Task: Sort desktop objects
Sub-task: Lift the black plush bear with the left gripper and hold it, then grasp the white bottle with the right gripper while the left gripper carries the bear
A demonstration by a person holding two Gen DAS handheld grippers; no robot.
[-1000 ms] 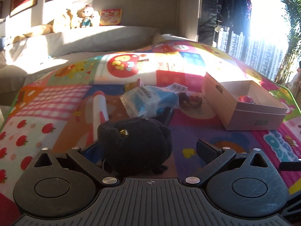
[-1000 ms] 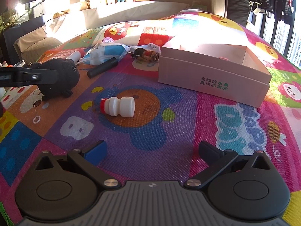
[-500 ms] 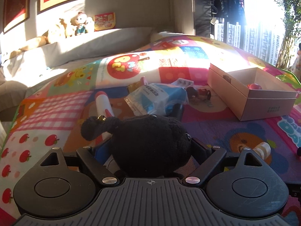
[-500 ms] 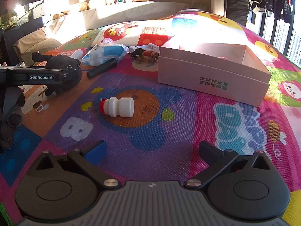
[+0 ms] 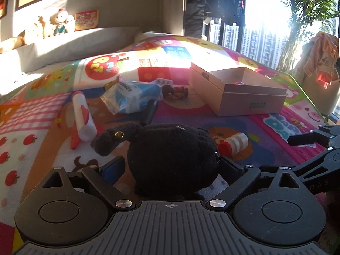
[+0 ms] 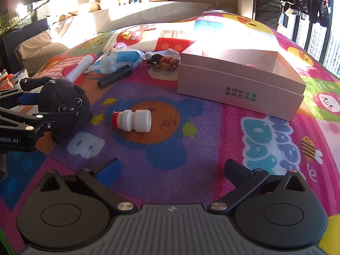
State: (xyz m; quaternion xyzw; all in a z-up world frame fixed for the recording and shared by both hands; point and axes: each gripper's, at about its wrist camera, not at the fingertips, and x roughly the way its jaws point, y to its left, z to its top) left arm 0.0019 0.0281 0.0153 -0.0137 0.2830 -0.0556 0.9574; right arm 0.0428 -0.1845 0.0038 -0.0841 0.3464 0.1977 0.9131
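Your left gripper (image 5: 170, 167) straddles the black plush toy (image 5: 172, 157), jaws just reopening wide, pads flanking it. Your right gripper (image 6: 172, 170) hangs spread, empty, above the mat (image 6: 191, 170).

left tongs (image 5: 170, 167) spread wide, right tongs (image 6: 172, 170) open
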